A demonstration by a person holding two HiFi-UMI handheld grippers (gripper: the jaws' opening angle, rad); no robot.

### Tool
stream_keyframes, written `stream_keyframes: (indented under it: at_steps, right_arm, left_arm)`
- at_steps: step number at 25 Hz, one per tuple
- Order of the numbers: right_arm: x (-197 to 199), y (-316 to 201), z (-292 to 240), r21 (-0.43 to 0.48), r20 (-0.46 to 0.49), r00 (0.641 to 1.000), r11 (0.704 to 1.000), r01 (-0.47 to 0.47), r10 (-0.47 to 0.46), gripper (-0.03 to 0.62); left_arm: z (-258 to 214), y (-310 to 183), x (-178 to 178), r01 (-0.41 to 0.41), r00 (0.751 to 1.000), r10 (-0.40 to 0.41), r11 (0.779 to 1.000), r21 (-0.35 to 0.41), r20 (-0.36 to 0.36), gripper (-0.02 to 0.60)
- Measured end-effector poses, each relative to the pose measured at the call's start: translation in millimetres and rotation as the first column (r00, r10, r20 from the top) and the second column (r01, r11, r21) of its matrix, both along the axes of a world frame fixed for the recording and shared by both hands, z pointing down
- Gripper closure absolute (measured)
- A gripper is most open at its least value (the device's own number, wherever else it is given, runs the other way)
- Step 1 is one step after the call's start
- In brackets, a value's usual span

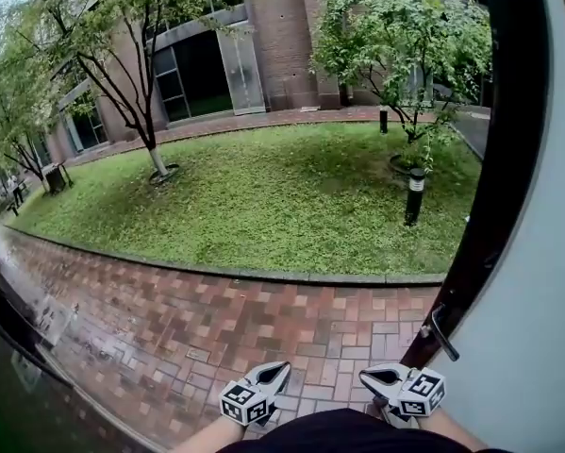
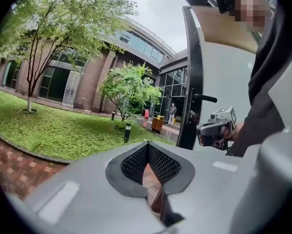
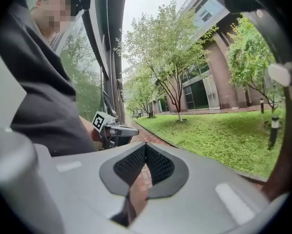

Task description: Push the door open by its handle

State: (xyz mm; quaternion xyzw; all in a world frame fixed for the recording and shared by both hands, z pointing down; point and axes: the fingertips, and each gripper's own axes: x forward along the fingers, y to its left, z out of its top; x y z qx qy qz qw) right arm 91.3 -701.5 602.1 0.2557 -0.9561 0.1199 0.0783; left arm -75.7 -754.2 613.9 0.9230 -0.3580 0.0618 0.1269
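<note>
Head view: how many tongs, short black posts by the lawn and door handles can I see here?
Tongs: 2 (left tongs, right tongs, both shut, empty)
Short black posts: 2 (near post, far post)
Door handle: 1
Total: 5

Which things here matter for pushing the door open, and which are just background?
Job: door, door handle, left gripper, right gripper, both shut and empty.
Background: lawn, trees, bollard light, brick path, building.
</note>
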Motion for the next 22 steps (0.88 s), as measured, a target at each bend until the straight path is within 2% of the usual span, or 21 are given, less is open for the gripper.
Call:
stream_keyframes:
  at_steps: [4,8,22]
  right_arm:
    - [0,-11,-14,0.024,-0.011,1.0,1.0,0.019,-0.019,0.594]
    - [3,-23,-22,0.035,0.017,1.0,0.999,-0.001,0.001,0.594]
    - [-13,-18,-16,-0.002,0.025,0.999,0.999,0.044,-0.044,0.594]
  left_arm:
    - [-11,-4,-16,0.042,0.999,-0.042,0.999,0.02,-0.014,0.581]
    - [-7,1,-33,0.071,0.997,-0.07,0.997,0.021,-0.028,0.581]
    - [-15,7,-42,0.074,0.996,-0.073,0.997,0.018,-0.05,0.581]
